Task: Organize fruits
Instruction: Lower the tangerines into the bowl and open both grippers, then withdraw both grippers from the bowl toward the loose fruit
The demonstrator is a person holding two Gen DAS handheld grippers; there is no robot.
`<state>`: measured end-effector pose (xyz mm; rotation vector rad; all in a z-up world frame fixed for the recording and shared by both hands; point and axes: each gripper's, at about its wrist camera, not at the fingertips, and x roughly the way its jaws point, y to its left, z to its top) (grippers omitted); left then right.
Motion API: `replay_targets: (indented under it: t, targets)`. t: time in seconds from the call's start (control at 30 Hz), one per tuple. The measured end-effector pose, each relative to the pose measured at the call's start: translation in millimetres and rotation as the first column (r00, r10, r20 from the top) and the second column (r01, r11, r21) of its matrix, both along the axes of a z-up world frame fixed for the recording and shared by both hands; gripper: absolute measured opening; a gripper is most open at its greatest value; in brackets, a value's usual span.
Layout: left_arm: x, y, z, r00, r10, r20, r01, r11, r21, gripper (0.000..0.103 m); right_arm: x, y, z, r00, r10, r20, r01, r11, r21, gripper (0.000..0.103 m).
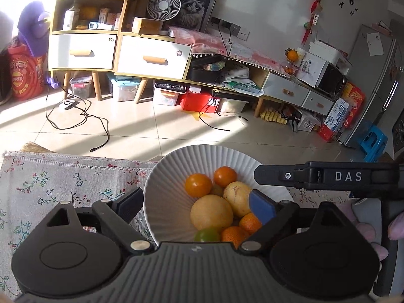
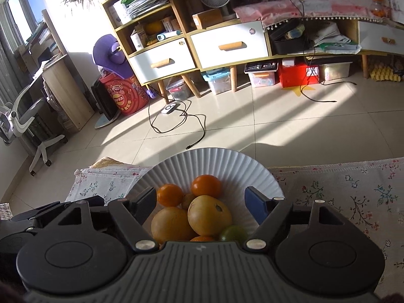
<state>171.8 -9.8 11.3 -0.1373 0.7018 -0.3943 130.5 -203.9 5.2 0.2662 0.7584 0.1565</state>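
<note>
A white ribbed bowl (image 1: 176,166) stands on the floral tablecloth (image 1: 50,186) and holds several fruits: two large yellow ones (image 1: 210,212), small oranges (image 1: 198,184) and a green one (image 1: 207,234). My left gripper (image 1: 197,204) is open, its jaws straddling the bowl's near left rim, with nothing between them. In the right wrist view the bowl (image 2: 209,161) holds the same yellow fruits (image 2: 209,214) and oranges (image 2: 205,185). My right gripper (image 2: 202,204) is open over the bowl's near side, empty. The right gripper's body (image 1: 328,176) shows at the right of the left wrist view.
The table's far edge drops to a tiled floor (image 1: 151,126) with loose cables (image 1: 75,116). Shelves and drawers (image 1: 151,55) line the far wall. The tablecloth extends to the right of the bowl (image 2: 341,197).
</note>
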Motion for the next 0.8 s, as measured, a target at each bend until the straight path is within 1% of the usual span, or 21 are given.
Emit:
replay_targets:
  t: [0.1,0.23,0.5,0.8]
  targets:
    - [-10,2,2,1.0,0.003,0.001,-0.003,1.0,0.006,0.089,-12,-2,4,1.0,-0.01,0.007,0.01,1.0,-0.012,0.082]
    - [-26,6,7,1.0,0.007,0.005,-0.007,1.0,0.015,0.093,-26,-4,6,1.0,-0.02,0.005,0.02,0.999,-0.038,0.084]
    - [-54,11,10,1.0,0.011,0.002,-0.011,0.999,0.035,0.094,-55,-5,13,1.0,-0.028,0.015,0.028,0.998,-0.057,0.088]
    - [-87,16,8,1.0,-0.002,0.001,0.002,0.997,0.077,0.095,-83,-4,14,1.0,-0.02,0.019,0.022,0.997,-0.073,0.089]
